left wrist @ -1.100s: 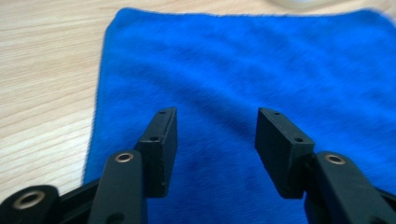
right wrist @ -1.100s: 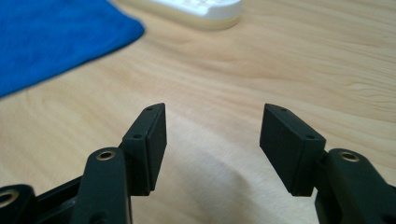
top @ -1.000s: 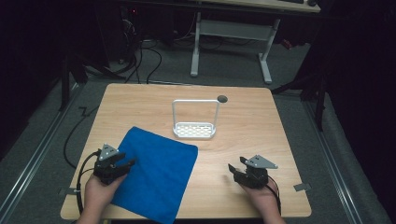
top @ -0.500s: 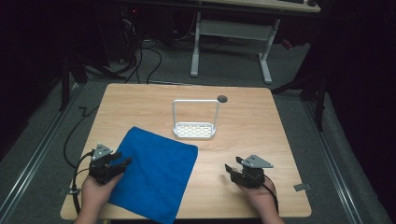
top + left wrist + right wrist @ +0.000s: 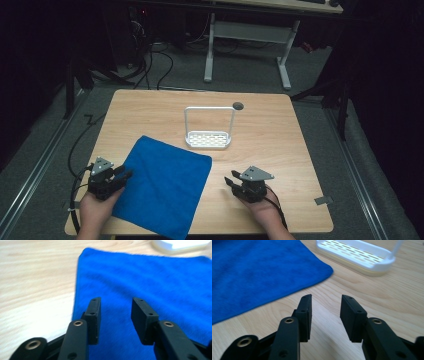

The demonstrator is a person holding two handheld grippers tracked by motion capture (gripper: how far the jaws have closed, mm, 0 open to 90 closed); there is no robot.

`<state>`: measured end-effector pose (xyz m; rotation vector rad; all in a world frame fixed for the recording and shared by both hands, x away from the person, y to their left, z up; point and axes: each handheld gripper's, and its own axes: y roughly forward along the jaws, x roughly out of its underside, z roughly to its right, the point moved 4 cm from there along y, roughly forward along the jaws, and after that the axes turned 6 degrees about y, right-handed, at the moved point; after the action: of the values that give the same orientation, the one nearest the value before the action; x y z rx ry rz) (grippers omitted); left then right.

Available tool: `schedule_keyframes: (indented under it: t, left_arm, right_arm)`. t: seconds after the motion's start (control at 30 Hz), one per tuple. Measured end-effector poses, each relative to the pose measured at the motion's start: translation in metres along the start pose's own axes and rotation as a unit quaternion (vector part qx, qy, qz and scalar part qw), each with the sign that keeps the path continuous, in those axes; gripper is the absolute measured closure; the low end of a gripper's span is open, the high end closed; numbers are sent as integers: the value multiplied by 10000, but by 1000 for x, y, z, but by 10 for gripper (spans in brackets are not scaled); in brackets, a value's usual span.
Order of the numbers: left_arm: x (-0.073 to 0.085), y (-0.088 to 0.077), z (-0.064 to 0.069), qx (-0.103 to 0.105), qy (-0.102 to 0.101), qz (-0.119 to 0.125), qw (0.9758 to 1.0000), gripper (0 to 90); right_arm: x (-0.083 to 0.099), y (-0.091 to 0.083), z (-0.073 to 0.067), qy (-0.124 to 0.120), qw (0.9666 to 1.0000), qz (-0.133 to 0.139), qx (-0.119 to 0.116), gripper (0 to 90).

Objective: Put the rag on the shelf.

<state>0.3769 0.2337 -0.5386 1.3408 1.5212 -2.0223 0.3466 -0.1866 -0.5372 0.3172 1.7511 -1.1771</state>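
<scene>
Left gripper (image 5: 122, 175) sits at the near-left of the light wooden desk (image 5: 270, 135), fingers (image 5: 93, 312) over the left edge of the flat square blue microfibre cloth (image 5: 165, 190). Its fingers have just been closing, but a gap still shows between them and they clamp nothing; cloth lies under them, not pinched.

Cloth is spread flat on the near-left part of the desk, turned at an angle, one corner pointing toward the white perforated plastic tray with a tall wire hoop handle (image 5: 209, 139), which stands upright mid-desk just beyond that corner, apart from it.

Right gripper (image 5: 234, 181) is near the cloth's right edge, over bare wood. Its fingers (image 5: 304, 312) have also just been closing; still parted, nothing between them. In the right gripper view the cloth corner (image 5: 262, 275) is ahead-left, the tray (image 5: 359, 255) ahead-right.
</scene>
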Motion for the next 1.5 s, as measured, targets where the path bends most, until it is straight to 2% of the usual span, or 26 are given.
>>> schedule_keyframes:
  t: [0.03,0.07,0.1,0.13,0.17,0.2,0.27,0.3,0.43,0.5,0.63,0.83,0.97,1.2,1.33,1.4,1.47,1.5]
  left_arm:
    - [5,-3,-2,-30,-63,-62,10000,626]
    - [5,-3,-2,-30,-63,-62,10000,633]
    - [9,-6,-3,-66,-50,-110,9999,644]
    - [9,-6,-3,-66,-50,-110,9999,656]
    - [13,-7,-4,-93,-53,-175,9998,666]
    - [13,-7,-4,-93,-53,-175,9998,676]
    - [16,-8,-4,-31,-90,-243,9997,721]
    - [17,-8,-3,-20,-90,-263,9996,721]
    - [21,-6,2,-41,96,-435,9990,801]
    - [22,-5,4,-42,174,-517,9985,847]
    - [23,-2,9,-64,373,-635,9973,863]
    - [24,-2,9,-34,340,-607,9976,876]
    - [25,-3,10,-32,359,-590,9976,879]
    - [26,-4,15,46,412,-574,9975,879]
    - [27,-5,29,218,562,-612,9963,879]
    - [26,-5,39,345,684,-668,9948,879]
    - [24,-4,48,465,757,-682,9937,879]
    - [23,-3,53,579,783,-691,9929,878]
  right_arm:
    - [-4,5,-6,-36,10000,10,-79,643]
    - [-4,5,-6,-36,10000,10,-79,643]
    - [-7,9,-12,-83,9998,31,-200,653]
    - [-7,9,-12,-83,9998,31,-200,653]
    - [-10,14,-18,-95,9994,75,-336,666]
    - [-10,14,-18,-95,9994,75,-336,666]
    - [-14,21,-30,-265,9984,37,-502,731]
    - [-14,21,-30,-265,9984,37,-502,731]
    - [-17,30,-47,-464,9961,-58,-751,890]
    - [-15,39,-56,-554,9944,-255,-863,900]
    - [-13,45,-62,-683,9921,-428,-961,900]
    - [-10,52,-72,-858,9890,-633,-1025,900]
    - [-7,55,-72,-866,9878,-801,-1018,900]
    - [-6,53,-67,-863,9885,-807,-946,900]
    - [-3,47,-59,-840,9899,-819,-800,900]
    - [-1,43,-54,-815,9906,-825,-730,900]
    - [1,38,-47,-753,9916,-825,-656,900]
    - [4,32,-39,-689,9925,-837,-564,900]
